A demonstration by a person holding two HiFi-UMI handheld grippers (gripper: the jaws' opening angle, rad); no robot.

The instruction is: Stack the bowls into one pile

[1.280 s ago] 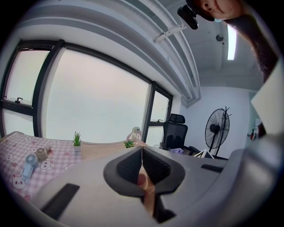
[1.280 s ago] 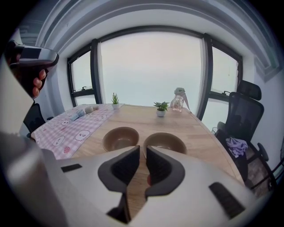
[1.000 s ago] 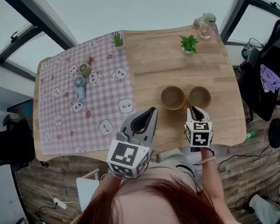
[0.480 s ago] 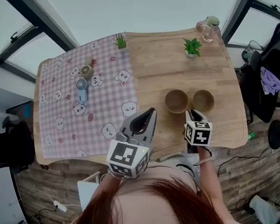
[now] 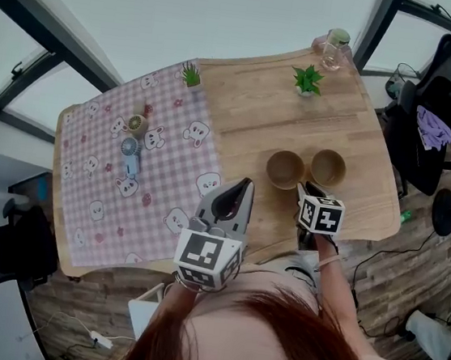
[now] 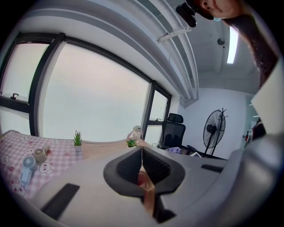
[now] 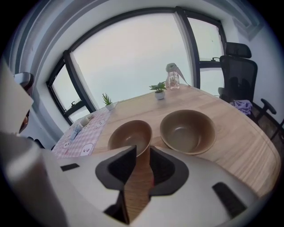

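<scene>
Two brown bowls stand side by side on the wooden table (image 5: 354, 126), the left bowl (image 5: 285, 168) (image 7: 131, 135) and the right bowl (image 5: 328, 168) (image 7: 187, 131), both upright and empty. My right gripper (image 5: 306, 190) (image 7: 142, 150) hovers just in front of them, pointing at the near rim of the left bowl. Its jaws have just been opening and stand apart, with only bare table wood showing between them. My left gripper (image 5: 245, 186) (image 6: 142, 153) hangs over the table's near edge, left of the bowls, with its jaws shut and nothing in them.
A pink checked cloth (image 5: 162, 167) covers the table's left half, with a small blue fan (image 5: 128, 152) and a small round object (image 5: 137, 123) on it. Two little potted plants (image 5: 307, 79) (image 5: 191, 74) and a glass bottle (image 5: 333, 48) stand along the far edge. An office chair (image 5: 447, 104) is at the right.
The right gripper has rolled about its own axis and sunk a little toward the table in front of the bowls. The left gripper has shifted only slightly. The bowls have not moved.
</scene>
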